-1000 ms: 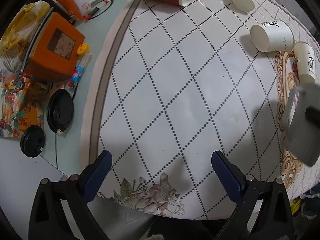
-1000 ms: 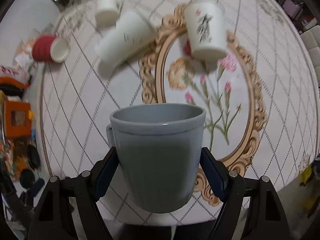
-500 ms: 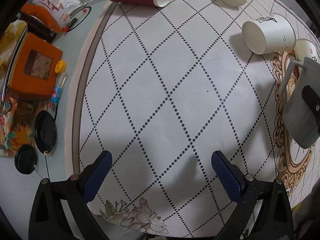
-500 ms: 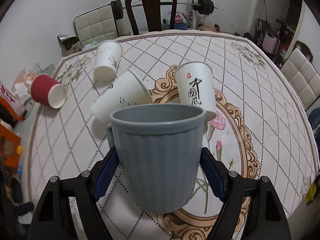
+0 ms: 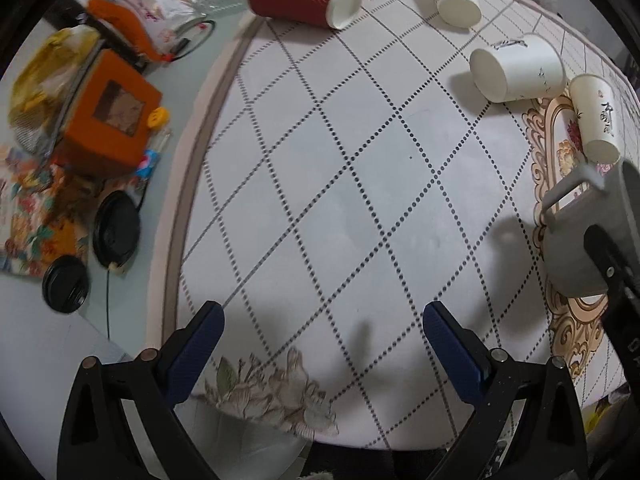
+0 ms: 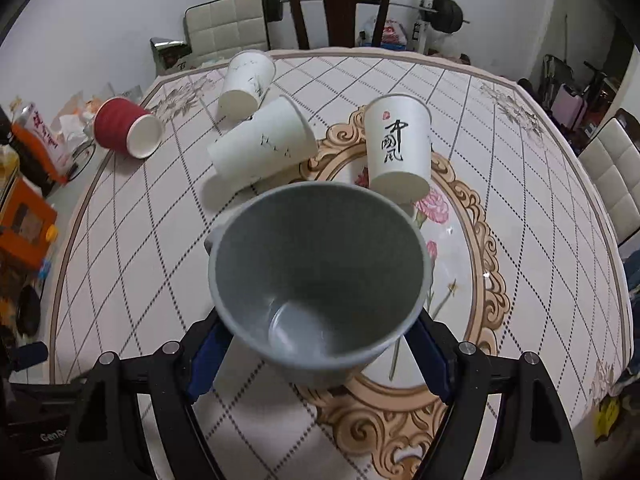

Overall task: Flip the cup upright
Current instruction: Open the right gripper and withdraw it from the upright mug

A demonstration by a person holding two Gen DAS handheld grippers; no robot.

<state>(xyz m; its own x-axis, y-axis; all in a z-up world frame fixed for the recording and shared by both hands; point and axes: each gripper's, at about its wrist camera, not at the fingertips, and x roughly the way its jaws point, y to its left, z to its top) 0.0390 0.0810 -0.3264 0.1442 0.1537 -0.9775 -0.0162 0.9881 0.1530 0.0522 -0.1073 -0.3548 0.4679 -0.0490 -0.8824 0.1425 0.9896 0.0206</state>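
Fingers (image 6: 430, 360) of right gripper (image 6: 320, 354) have tipped grey cup (image 6: 320, 272) mouth-forward.

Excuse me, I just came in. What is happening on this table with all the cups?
A person holds a gripper in each hand. The right gripper is shut on a grey mug, with its open mouth facing the camera and its base low over the table; whether it touches cannot be told. The left gripper is open and holds nothing. Three white paper cups and a red cup lie on their sides.
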